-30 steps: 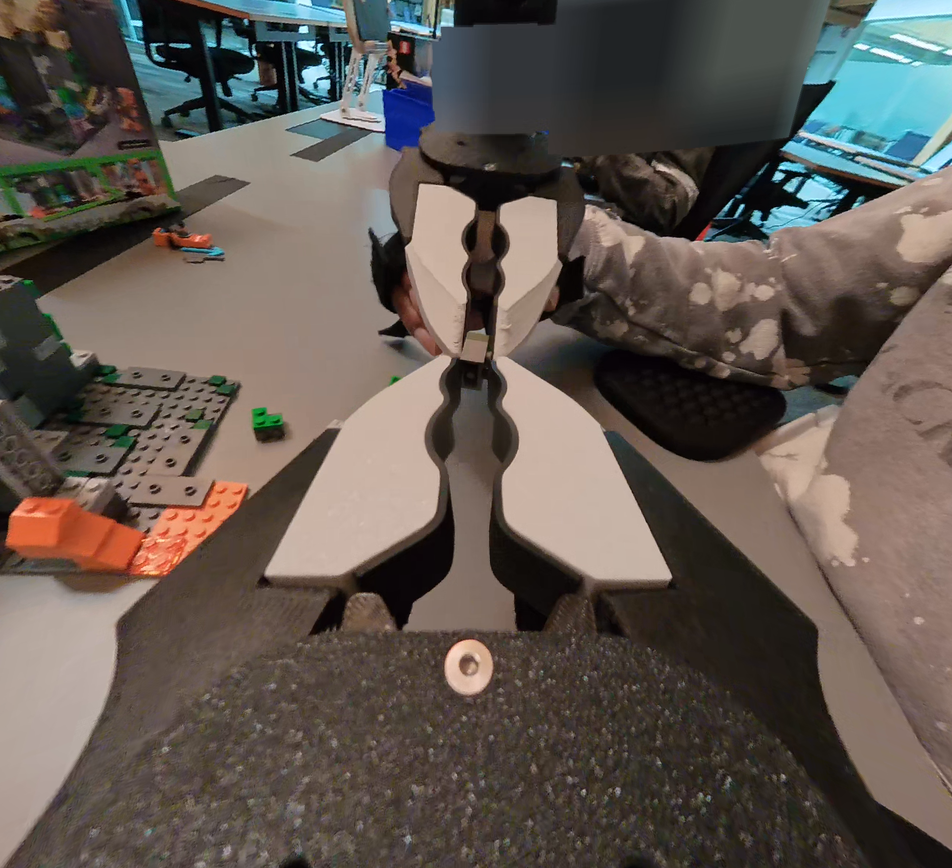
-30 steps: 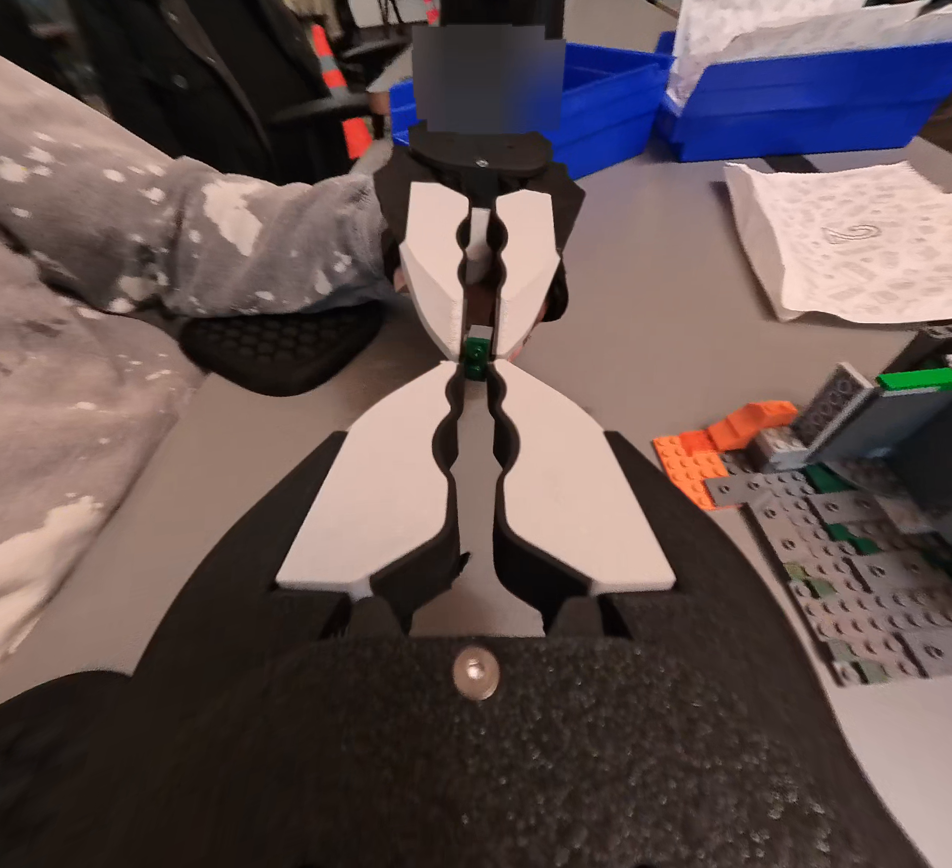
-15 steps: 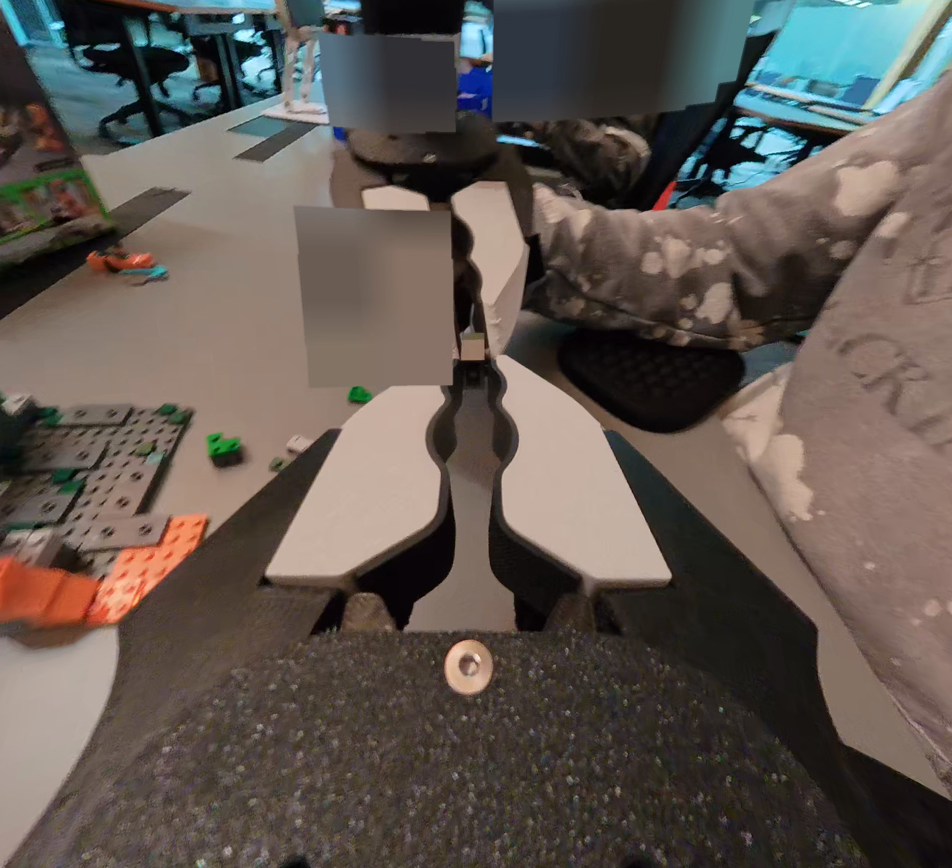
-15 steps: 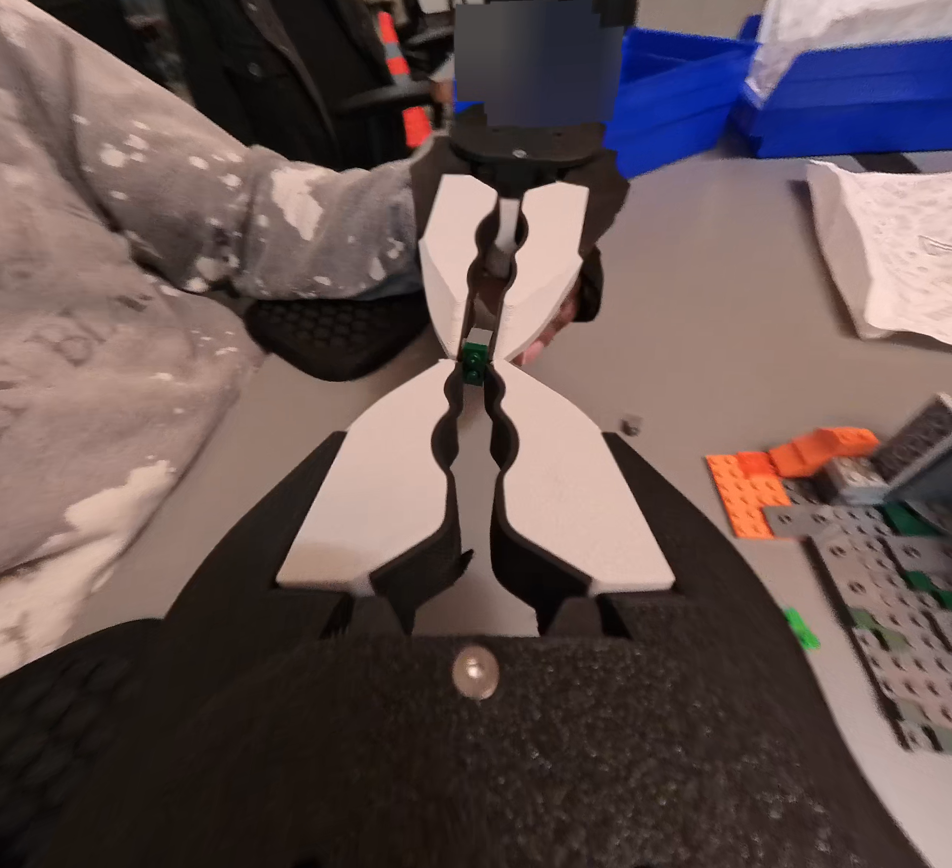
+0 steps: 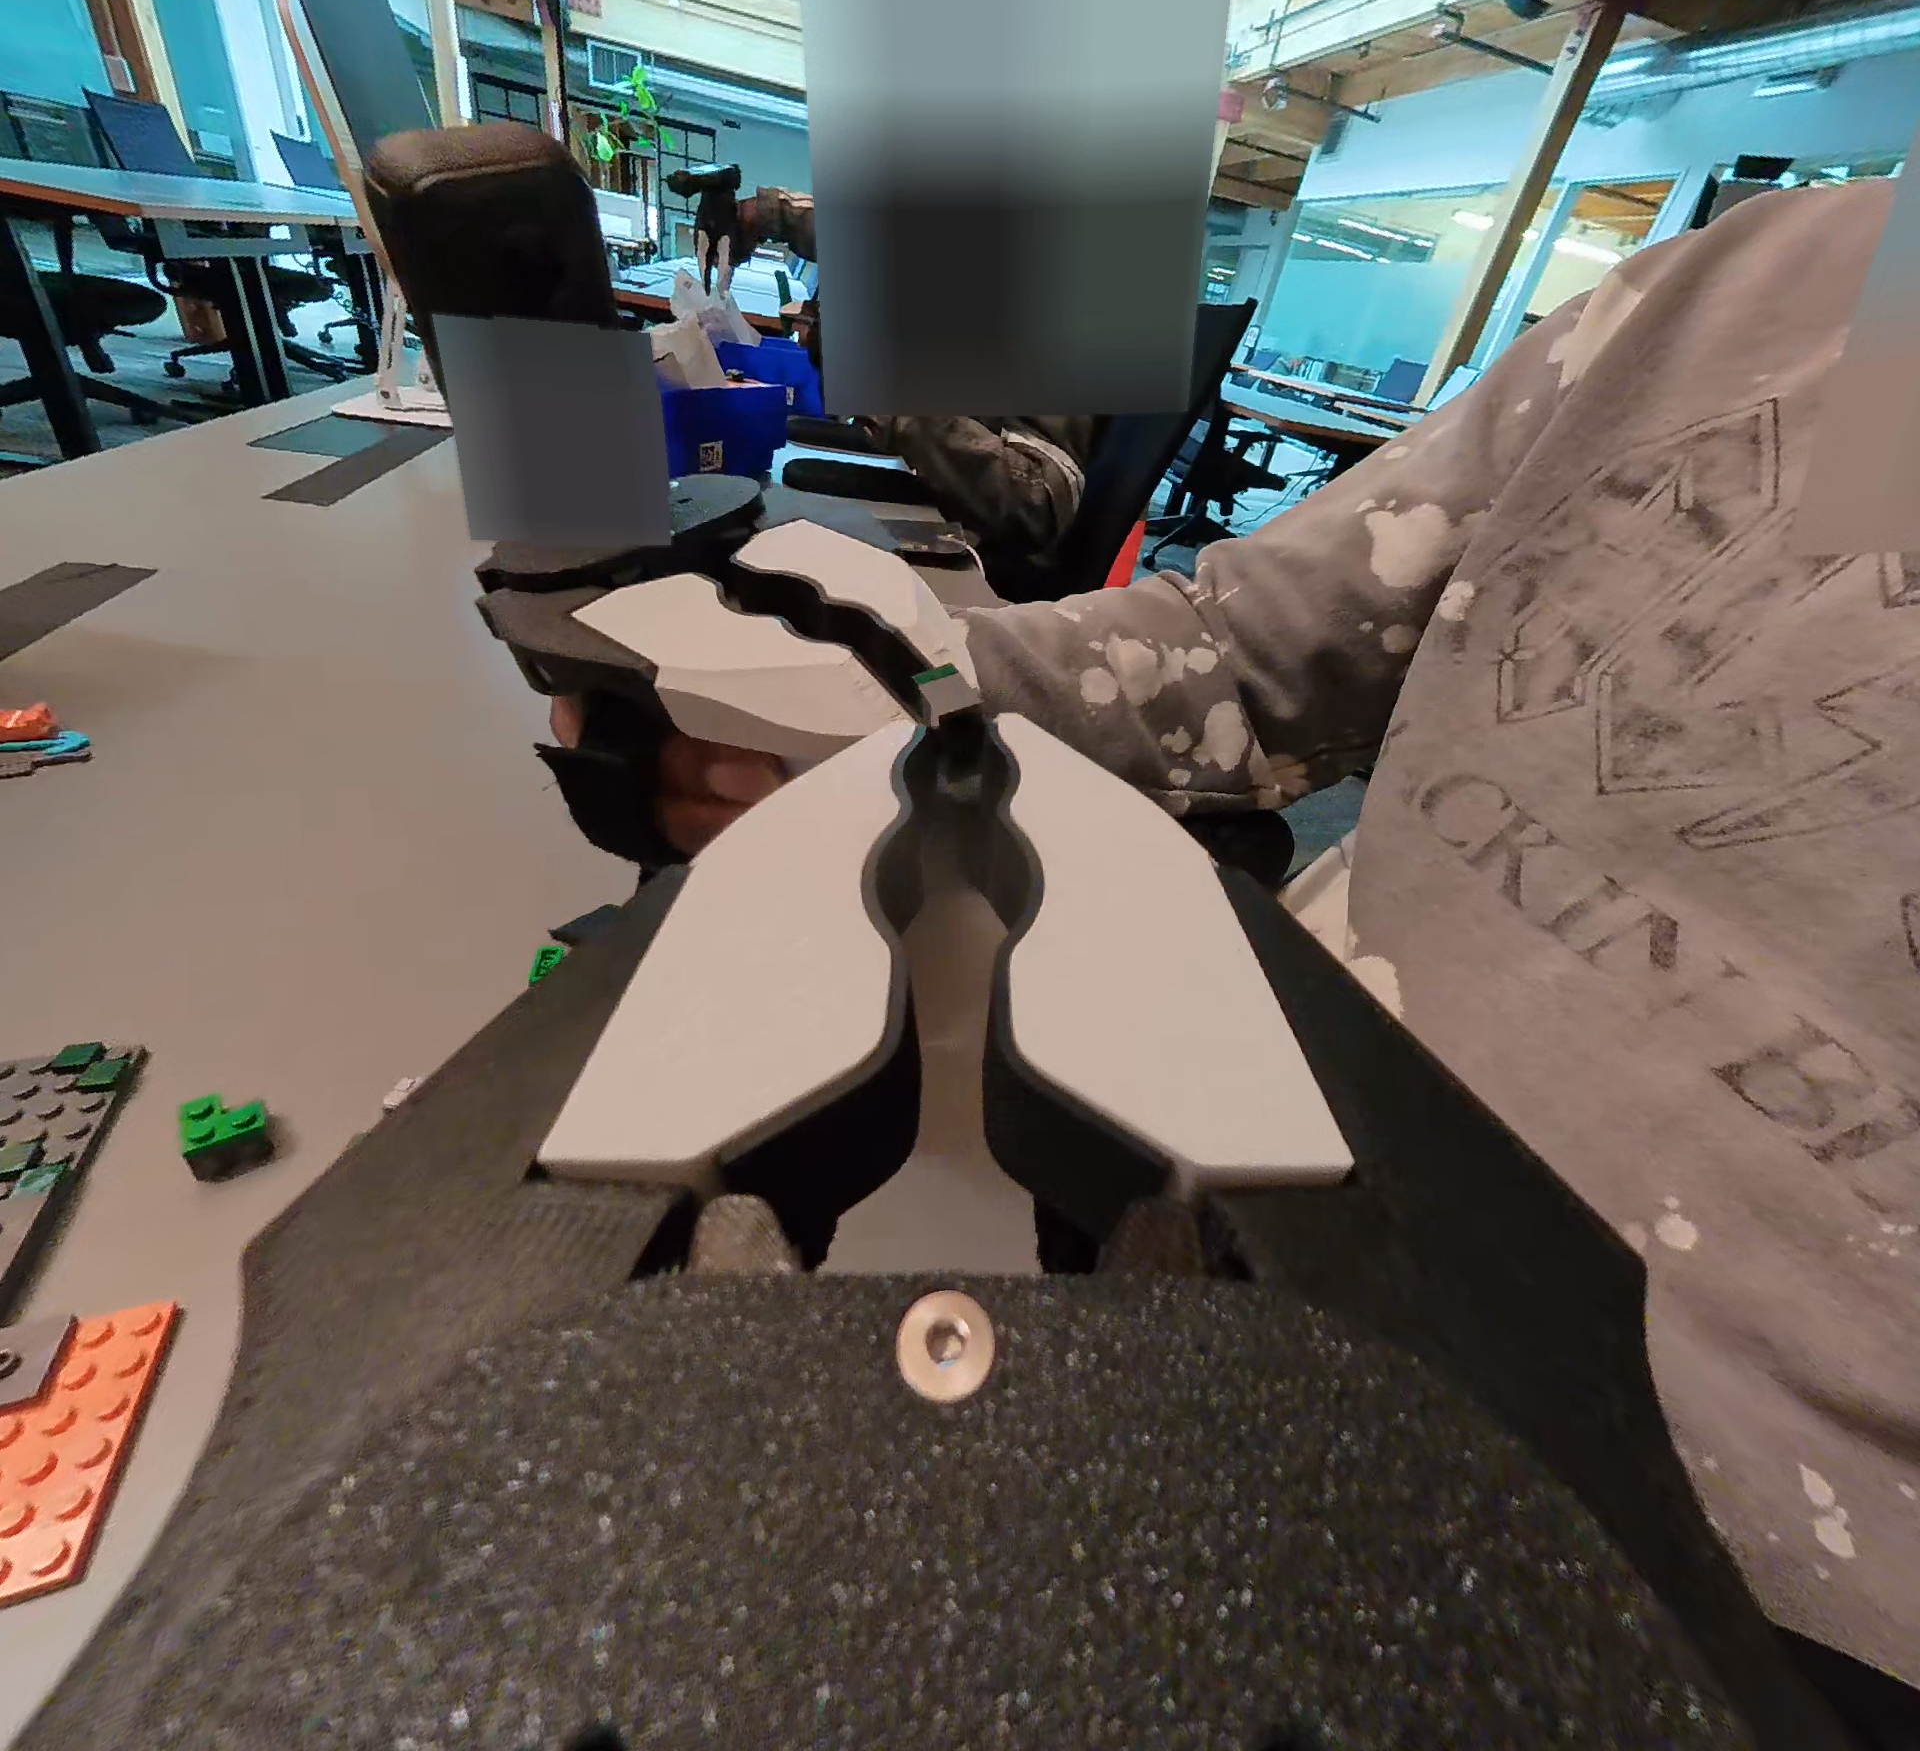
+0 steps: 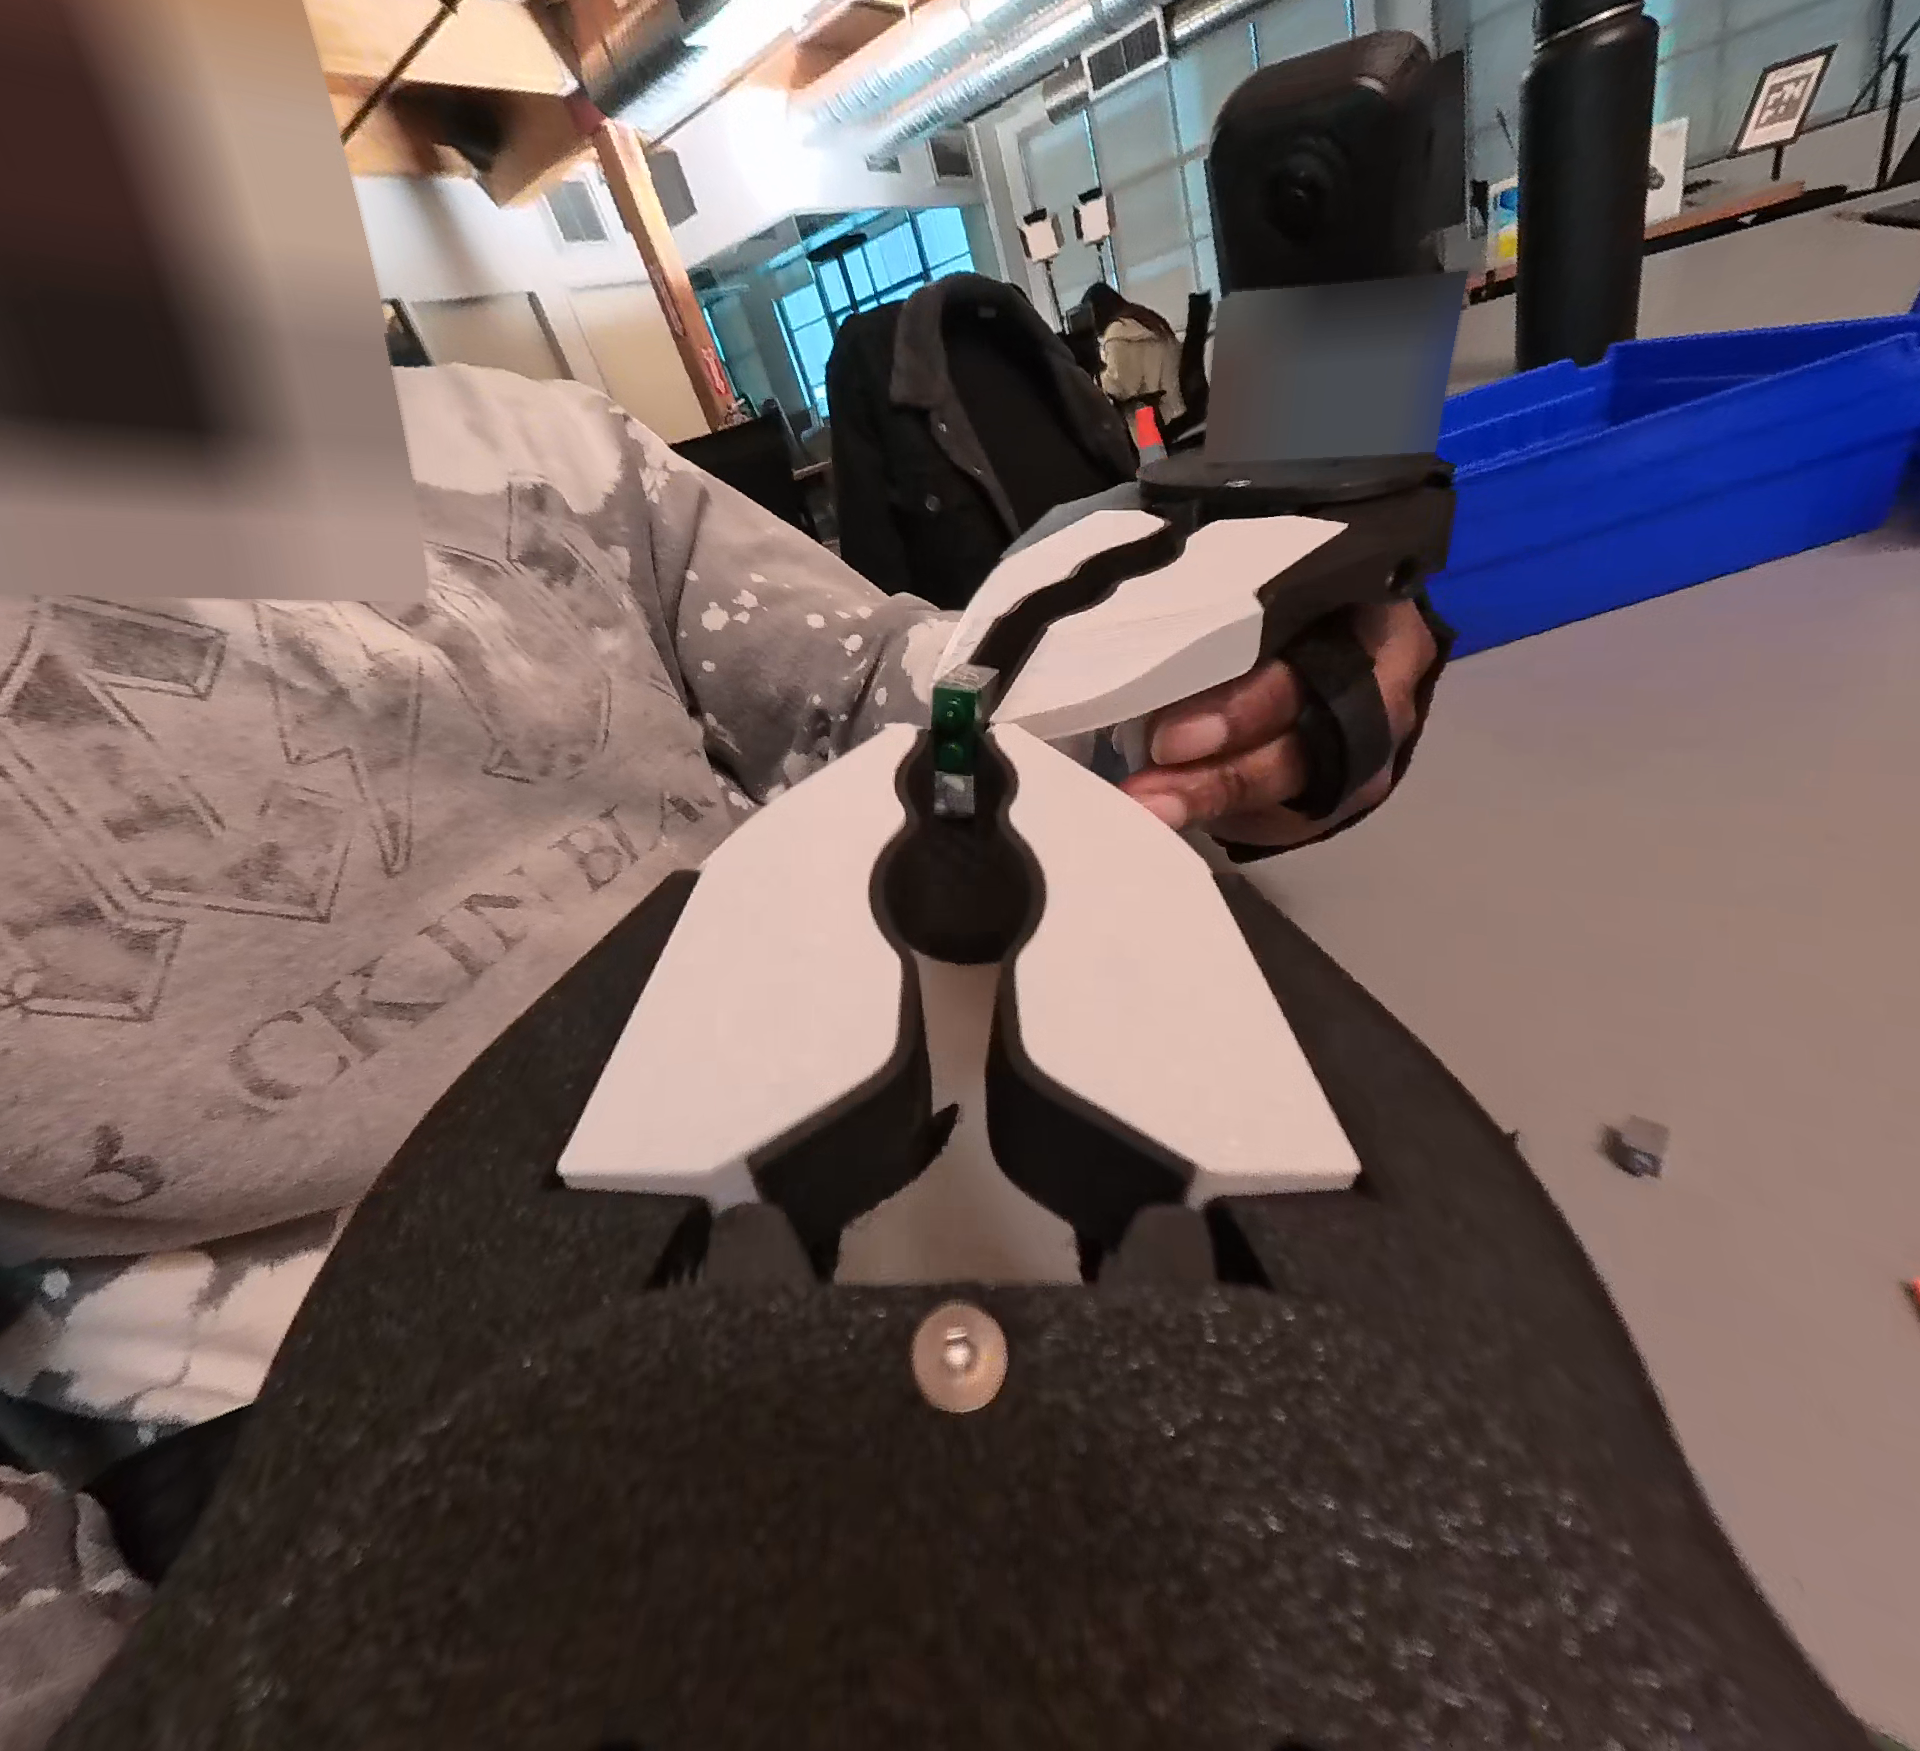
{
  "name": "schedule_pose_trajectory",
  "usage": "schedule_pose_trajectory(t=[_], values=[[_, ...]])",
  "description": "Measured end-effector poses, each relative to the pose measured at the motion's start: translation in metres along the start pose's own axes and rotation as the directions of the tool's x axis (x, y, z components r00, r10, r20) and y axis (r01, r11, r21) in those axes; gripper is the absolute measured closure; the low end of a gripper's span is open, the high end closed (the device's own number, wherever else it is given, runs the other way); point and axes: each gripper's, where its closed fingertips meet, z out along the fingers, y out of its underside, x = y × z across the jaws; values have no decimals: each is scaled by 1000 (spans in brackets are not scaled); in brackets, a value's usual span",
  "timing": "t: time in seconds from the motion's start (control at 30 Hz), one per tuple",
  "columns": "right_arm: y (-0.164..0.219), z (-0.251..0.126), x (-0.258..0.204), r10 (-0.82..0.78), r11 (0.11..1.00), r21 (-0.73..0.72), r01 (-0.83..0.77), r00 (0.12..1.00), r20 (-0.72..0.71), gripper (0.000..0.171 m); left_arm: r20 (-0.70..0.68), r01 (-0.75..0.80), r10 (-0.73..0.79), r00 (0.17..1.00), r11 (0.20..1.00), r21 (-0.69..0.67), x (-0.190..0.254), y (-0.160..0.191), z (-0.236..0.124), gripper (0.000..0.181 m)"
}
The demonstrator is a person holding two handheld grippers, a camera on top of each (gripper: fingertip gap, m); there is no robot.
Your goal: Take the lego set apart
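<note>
Claws tip-to-tip over table (image 5: 260, 714) — baseplate (image 5: 52, 1130) left, bin (image 6: 1662, 475) behind.

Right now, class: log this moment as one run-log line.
left gripper: shut on lego stack | right gripper: shut on lego stack | stack: held above table | stage: separating

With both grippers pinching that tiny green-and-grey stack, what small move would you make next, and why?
Probably twist the left gripper further away from the right gripper: both are shut on the stack, held above the table, already angled apart, so the pieces look close to separating.
</note>
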Motion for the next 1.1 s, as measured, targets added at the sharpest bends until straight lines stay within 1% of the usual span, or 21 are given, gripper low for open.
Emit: schedule_pose_trajectory(t=[0.13, 0.2, 0.27, 0.37, 0.43, 0.6, 0.73, 0.97, 1.1], values=[[-2, 0, -2, 1, 1000, 12, -1, 1000, 17, 164, -7, -1, 1, 1000, 1000, 10, 2, -2, 1, 172], [-2, 1, -1, -4, 1000, 10, 4, 1000, 2, 164, -1, 0, 0, 1000, 1000, 11, 1, -2, 0, 172], [-5, 0, 4, -17, 1000, 15, 18, 999, -46, 164, 29, -2, 2, 1000, 1000, 20, -4, -4, -4, 172], [-7, -2, 14, -57, 998, -12, 56, 987, -153, 164, 91, -18, 16, 996, 1000, 20, -12, -5, -8, 173], [-6, -3, 17, -83, 996, -38, 77, 977, -195, 163, 111, -28, 27, 993, 1000, 7, -15, -3, -9, 173], [-3, -2, 21, -86, 996, -53, 76, 973, -213, 157, 108, -23, 23, 994, 1000, 0, -15, -1, -8, 173], [-3, -3, 22, -109, 993, -59, 98, 968, -226, 163, 124, -26, 27, 992, 1000, -6, -18, 0, -10, 173], [-2, -9, 32, -155, 986, -100, 131, 940, -305, 163, 195, -41, 45, 980, 999, -23, -29, 3, -13, 173], [1, -12, 34, -156, 986, -110, 128, 938, -310, 163, 208, -43, 50, 977, 998, -38, -32, 6, -12, 173]])
